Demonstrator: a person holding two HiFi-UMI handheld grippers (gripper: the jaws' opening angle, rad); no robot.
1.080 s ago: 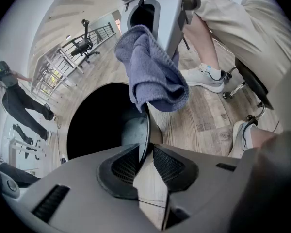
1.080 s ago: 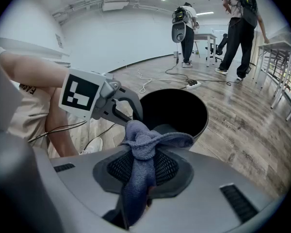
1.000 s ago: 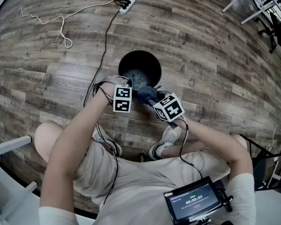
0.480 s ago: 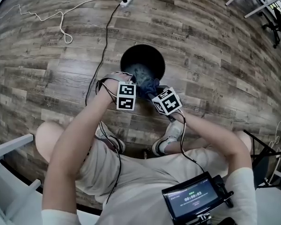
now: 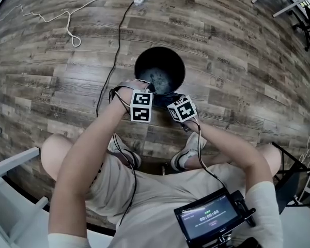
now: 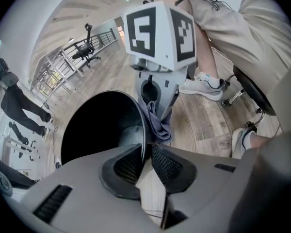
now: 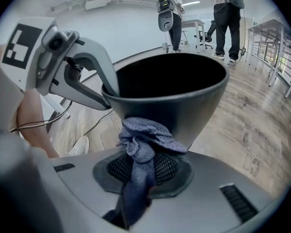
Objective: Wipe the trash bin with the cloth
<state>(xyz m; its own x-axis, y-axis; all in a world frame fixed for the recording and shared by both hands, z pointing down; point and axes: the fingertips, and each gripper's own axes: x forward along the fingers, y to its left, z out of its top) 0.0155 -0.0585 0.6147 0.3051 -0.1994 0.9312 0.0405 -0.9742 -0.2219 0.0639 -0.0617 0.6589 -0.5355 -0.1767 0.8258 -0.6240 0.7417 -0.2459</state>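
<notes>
Just changed: the blue-grey knitted cloth (image 7: 143, 140), which a second ago lay bunched over the rim and into the mouth of the black round plastic trash bin (image 7: 184, 101), is now off the rim and down against the outer wall.
Left gripper (image 6: 146, 152): its jaws have just been closing astride the rim at about 7 o'clock of the bin in the head view, one pad inside and one outside, and they look pinched on it.
Right gripper (image 7: 143, 168): clamped on the cloth, whose loose end balls up past the pads and touches the wall at about 5 o'clock.
Meaning: the bin seems steadied by one hand and the wipe shifted to the outside; the wall from 8 through 12 to 4 o'clock is probably still to do.
Where the bin is: upright on the wood-plank floor (image 5: 237, 45), at 12 o'clock from both grippers.
How it looks: matt black, wider at the rim than lower down, nothing inside, with a greyish patch on the bottom (dust or glare, I cannot tell).
</notes>
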